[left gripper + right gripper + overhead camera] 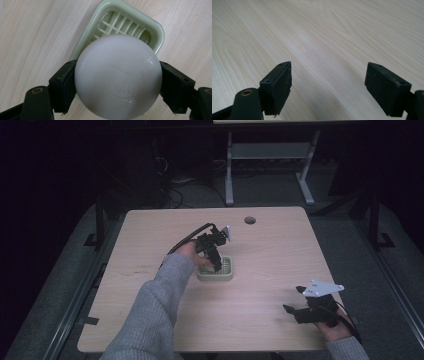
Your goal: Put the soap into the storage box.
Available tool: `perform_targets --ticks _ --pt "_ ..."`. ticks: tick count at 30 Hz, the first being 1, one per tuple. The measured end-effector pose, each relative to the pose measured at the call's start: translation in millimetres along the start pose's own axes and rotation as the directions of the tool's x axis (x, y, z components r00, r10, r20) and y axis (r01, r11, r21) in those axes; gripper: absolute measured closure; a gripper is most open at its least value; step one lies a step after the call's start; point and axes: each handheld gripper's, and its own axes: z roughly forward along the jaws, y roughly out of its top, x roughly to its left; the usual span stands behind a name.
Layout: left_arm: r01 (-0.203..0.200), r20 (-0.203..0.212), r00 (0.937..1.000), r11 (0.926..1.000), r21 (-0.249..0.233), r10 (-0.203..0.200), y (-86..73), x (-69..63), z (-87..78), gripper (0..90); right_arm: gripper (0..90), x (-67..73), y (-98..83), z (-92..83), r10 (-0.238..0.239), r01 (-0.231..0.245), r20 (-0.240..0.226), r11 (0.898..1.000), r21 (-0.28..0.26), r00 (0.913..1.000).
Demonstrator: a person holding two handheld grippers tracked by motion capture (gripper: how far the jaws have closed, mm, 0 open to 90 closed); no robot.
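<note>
Left gripper (pixel 117 82) clamps the soap (pixel 118 77) directly above the dish (pixel 86 32), so straight down; right gripper (pixel 328 87) gapes empty, well apart.

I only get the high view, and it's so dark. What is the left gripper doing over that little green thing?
Observer: The left gripper holds a smooth white ball between its jaws, right above the pale green tray.
Operator: Is the tray solid inside?
Observer: No, its floor is a grid of slats, seen in the left gripper view.
Operator: And does the other gripper have something too?
Observer: No. The right gripper has its jaws wide apart with nothing between them, over bare wooden table.
</note>
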Motion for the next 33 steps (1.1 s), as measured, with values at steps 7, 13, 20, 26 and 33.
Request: perform_targets --ticks 7,13,20,26,33 --pt "0.001 -0.001 1.0000 1.0000 -0.006 -0.001 3.4 -0.6 4.0 23.2 21.1 0.1 -0.1 -0.3 -0.001 0.001 0.001 1.000 0.001 1.0000" --pt "0.000 -0.005 1.0000 1.0000 -0.001 0.000 4.5 -0.1 8.4 23.2 21.0 -0.7 -0.3 -0.2 -0.005 0.005 0.001 1.000 0.001 1.0000" --pt "0.001 -0.004 1.0000 1.0000 0.009 -0.001 5.6 0.5 15.9 23.2 21.0 -0.6 -0.3 -0.4 -0.004 0.004 0.001 1.000 0.001 1.0000" --pt "0.012 -0.006 0.9999 0.9999 0.010 -0.012 4.0 2.1 20.0 23.2 21.1 -0.7 -0.5 -0.7 0.001 -0.001 -0.001 1.000 -0.003 1.0000" --pt "0.014 -0.001 0.9999 0.9999 0.006 -0.014 2.6 3.1 22.8 23.1 21.1 -0.5 -0.3 -0.7 -0.002 0.002 0.000 1.000 0.001 1.0000"
